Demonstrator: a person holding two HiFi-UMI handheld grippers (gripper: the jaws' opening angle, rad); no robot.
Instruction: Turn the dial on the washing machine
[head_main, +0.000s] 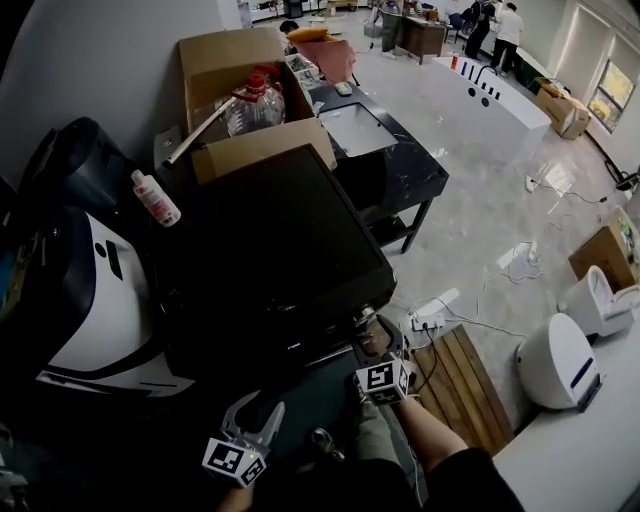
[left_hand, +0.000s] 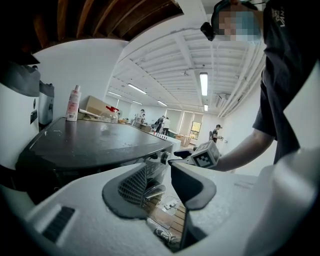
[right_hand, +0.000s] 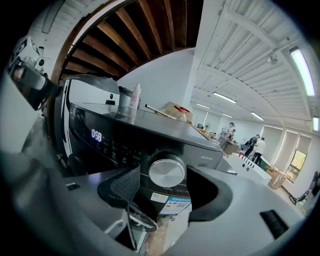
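A black front-loading washing machine (head_main: 270, 250) fills the middle of the head view. Its silver dial (right_hand: 167, 172) sits on the right end of the control panel (right_hand: 115, 145), where a display (right_hand: 96, 135) glows blue. My right gripper (right_hand: 164, 186) is held at that front corner (head_main: 375, 338). Its jaws stand on either side of the dial with a gap on each side and do not touch it. My left gripper (head_main: 258, 408) hangs lower and to the left, open and empty (left_hand: 160, 182). From it I see the dial (left_hand: 163, 157) and the right gripper's marker cube (left_hand: 205, 155).
A pink and white bottle (head_main: 155, 197) stands on the machine's back left. Behind is a cardboard box (head_main: 255, 100) with a water jug. A white appliance (head_main: 100, 300) stands to the left, and a wooden pallet (head_main: 465, 385) and a power strip (head_main: 430, 320) lie to the right.
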